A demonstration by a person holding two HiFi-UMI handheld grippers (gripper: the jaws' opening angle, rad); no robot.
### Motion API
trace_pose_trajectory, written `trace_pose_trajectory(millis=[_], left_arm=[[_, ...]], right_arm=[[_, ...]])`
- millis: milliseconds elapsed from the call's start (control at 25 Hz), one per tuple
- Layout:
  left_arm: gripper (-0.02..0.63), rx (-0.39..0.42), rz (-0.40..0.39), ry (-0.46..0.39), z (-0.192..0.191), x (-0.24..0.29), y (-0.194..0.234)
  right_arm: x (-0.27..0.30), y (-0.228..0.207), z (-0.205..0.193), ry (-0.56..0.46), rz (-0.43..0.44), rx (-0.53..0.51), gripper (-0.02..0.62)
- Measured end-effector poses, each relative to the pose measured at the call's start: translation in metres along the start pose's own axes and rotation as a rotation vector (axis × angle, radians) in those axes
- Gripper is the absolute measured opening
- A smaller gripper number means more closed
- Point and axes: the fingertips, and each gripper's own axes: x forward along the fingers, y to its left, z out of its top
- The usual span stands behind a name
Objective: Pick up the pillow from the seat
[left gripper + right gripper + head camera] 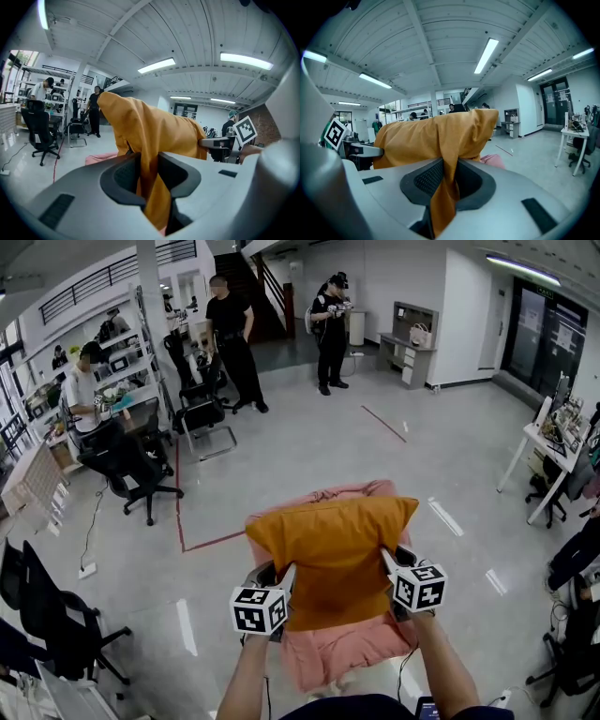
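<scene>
Big grey office floor (309, 437), red tape line (214, 541) running across it. Pink-covered seat (342, 652) sat right below head camera. Orange pillow (333, 554) hung over seat, looked clear of it, stretched between both grippers. Left gripper (149, 174) jaws were clamped on pillow's left edge, fabric bunched down between them. Right gripper (446, 180) same deal on right edge, jaws pinched tight on fold of orange cover.

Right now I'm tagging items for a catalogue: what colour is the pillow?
The pillow is plain mustard orange, best seen in the head view.
</scene>
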Motion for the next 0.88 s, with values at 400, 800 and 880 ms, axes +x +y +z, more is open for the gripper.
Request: trace_pose_trajectory(millis=[400,800,880], left_arm=[[0.114,0.023,-0.018,-0.018,-0.001,-0.038,-0.007],[0.114,0.020,-0.038,-0.024,-0.009,-0.071,-0.010],[0.115,0.017,-0.038,-0.024,-0.010,-0.075,-0.009]], right_arm=[[-0.034,0.027,-0.003,-0.037,-0.015,0.008,0.084],[-0.060,0.053,-0.009,-0.054,-0.032,0.015,0.084],[-0.064,0.057,-0.009,-0.054,-0.033,0.010,0.084]])
